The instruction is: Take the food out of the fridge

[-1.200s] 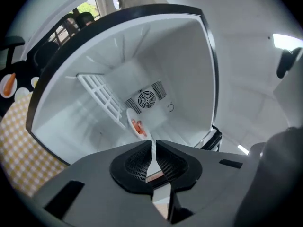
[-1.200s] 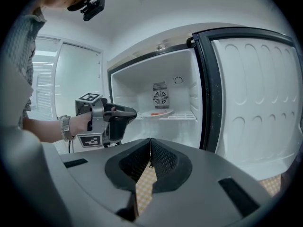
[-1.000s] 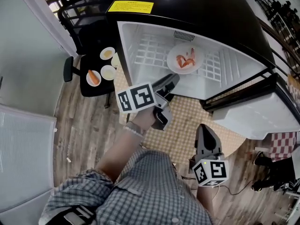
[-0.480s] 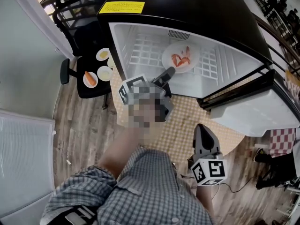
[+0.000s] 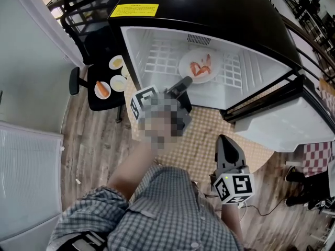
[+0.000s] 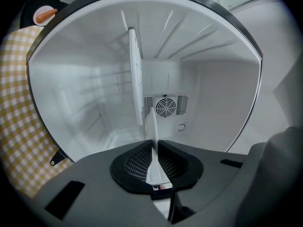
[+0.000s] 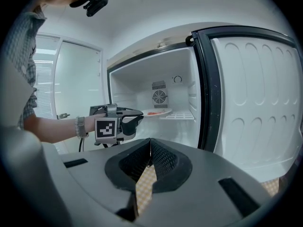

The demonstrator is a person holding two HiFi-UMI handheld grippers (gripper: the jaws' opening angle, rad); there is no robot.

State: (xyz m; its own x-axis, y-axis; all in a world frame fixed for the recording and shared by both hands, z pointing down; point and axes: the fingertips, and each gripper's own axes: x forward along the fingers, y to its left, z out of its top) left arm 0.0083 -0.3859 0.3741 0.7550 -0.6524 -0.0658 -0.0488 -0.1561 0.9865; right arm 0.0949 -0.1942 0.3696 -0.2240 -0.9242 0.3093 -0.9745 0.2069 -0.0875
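A white plate [image 5: 214,73] with orange-red food [image 5: 199,67] rests on the wire shelf [image 5: 159,56] inside the open fridge [image 5: 209,9]. My left gripper [image 5: 184,81] reaches level into the fridge and meets the plate's near edge. Its jaws have just been closing, and in the left gripper view [image 6: 154,143] they press on the thin white rim [image 6: 152,126], seen edge-on. The right gripper view shows the same plate [image 7: 158,112] and left gripper [image 7: 136,117] from the side. My right gripper [image 5: 226,138] hangs back over the floor, shut and empty [image 7: 150,141].
The fridge door [image 5: 285,127] stands open at the right. A black stool [image 5: 104,99] left of the fridge bears three small plates, one with an orange piece [image 5: 103,87]. A yellow chequered mat [image 5: 209,135] covers the floor before the fridge.
My left gripper has moved forward into the fridge, rolled about its own line, and closed on the plate's rim. The right gripper has stayed where it was.
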